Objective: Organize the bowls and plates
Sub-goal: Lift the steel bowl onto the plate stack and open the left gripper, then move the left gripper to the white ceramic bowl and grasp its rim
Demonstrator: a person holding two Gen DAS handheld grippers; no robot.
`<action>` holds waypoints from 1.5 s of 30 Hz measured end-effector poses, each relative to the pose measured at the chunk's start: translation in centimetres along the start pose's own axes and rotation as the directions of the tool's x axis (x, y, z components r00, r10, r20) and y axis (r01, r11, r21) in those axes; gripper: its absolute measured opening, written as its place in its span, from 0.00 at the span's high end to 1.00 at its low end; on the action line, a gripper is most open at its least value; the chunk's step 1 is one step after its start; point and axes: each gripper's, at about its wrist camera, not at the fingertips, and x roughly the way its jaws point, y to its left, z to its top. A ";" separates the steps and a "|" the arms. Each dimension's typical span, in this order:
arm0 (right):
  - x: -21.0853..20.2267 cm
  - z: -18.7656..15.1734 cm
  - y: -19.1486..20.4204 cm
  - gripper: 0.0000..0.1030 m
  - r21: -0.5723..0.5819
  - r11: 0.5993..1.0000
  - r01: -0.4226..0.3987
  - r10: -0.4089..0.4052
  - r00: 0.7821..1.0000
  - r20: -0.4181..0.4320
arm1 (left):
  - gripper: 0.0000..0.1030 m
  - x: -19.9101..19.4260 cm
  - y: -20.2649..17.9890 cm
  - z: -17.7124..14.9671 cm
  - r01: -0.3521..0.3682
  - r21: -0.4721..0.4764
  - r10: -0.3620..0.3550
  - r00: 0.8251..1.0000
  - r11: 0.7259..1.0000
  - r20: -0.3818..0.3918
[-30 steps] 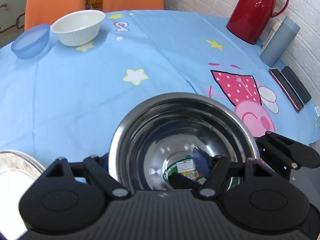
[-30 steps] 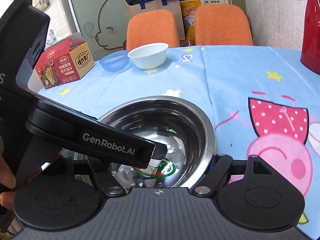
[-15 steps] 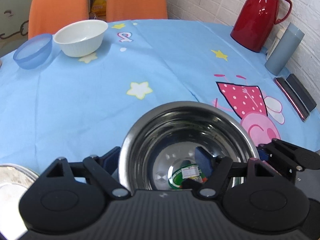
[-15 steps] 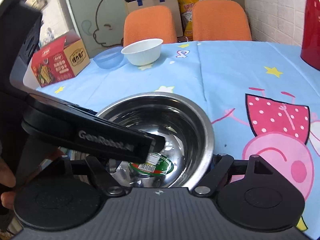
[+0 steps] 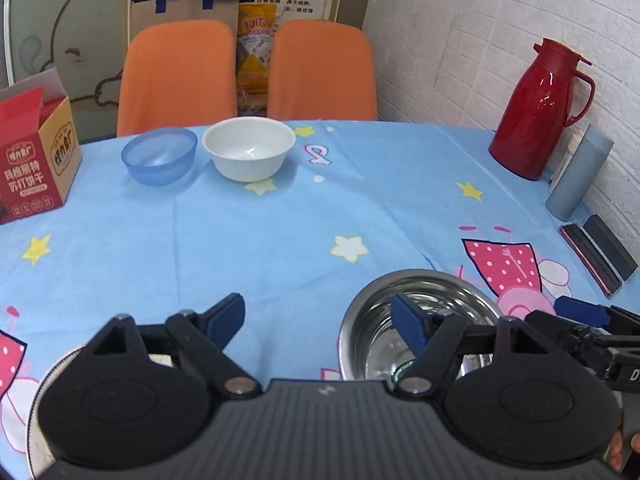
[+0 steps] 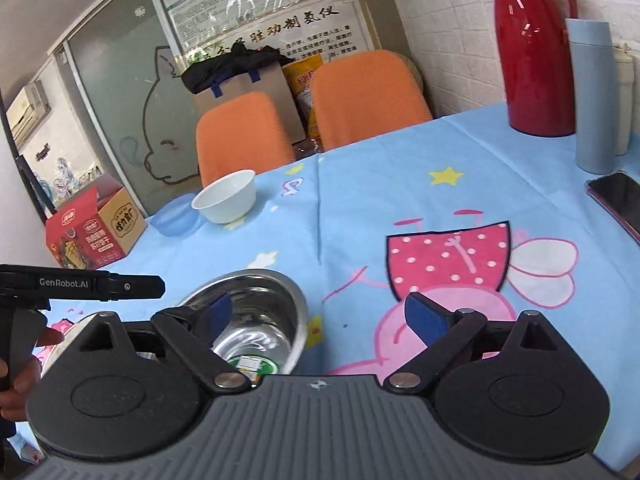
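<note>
Both my left gripper and right gripper are spread, empty; I could clip the steel bowl rim and skid it

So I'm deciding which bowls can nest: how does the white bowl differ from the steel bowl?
The white bowl is opaque and matte, the steel bowl shiny and mirror-like. The white bowl sits at the table's far side beside a blue bowl; the steel bowl sits near the grippers. The white bowl looks empty, while the steel bowl has a green-labelled item inside. Both stand upright on the blue tablecloth.
</note>
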 end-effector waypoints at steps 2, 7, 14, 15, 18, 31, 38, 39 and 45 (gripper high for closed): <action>0.4 0.2 0.9 0.00 -0.014 1.000 -0.020 0.020 1.000 -0.015 | 0.28 -0.4 -0.1 0.0 0.011 0.004 -0.011 1.000 1.000 0.010; 0.5 1.0 2.7 0.00 -0.055 0.998 -0.032 0.031 0.999 -0.006 | 0.28 -0.9 0.4 0.2 0.014 0.009 -0.014 1.000 1.000 0.021; 1.8 3.3 4.3 0.00 -0.107 0.993 -0.046 0.044 0.999 -0.018 | 0.27 -0.8 2.4 0.9 0.005 -0.007 -0.005 0.999 1.000 0.033; 2.2 3.8 4.5 0.00 -0.114 0.992 -0.052 0.050 0.998 -0.024 | 0.27 -0.6 2.7 1.1 0.000 -0.010 0.000 0.999 1.000 0.033; 3.5 5.4 5.0 0.00 -0.123 0.990 -0.071 0.066 0.997 -0.042 | 0.27 0.0 3.8 1.5 -0.009 -0.018 0.010 1.000 1.000 0.026; 10.5 12.4 7.6 0.00 -0.317 0.947 -0.056 0.026 0.995 -0.098 | 0.27 4.6 11.1 6.1 0.014 -0.211 -0.021 0.999 0.977 -0.031; 18.3 14.5 6.4 0.00 -0.318 0.948 -0.002 -0.052 0.986 -0.161 | 0.24 9.9 14.2 9.3 0.062 -0.491 -0.100 0.994 0.869 -0.051; 19.3 14.5 6.2 0.00 -0.320 0.947 0.000 -0.058 0.984 -0.170 | 0.24 11.0 14.4 9.5 0.054 -0.533 -0.102 0.993 0.844 -0.060; 23.8 14.8 5.5 0.00 -0.317 0.948 -0.011 -0.061 0.974 -0.218 | 0.24 15.3 15.3 10.2 -0.052 -0.691 -0.017 0.996 0.721 -0.093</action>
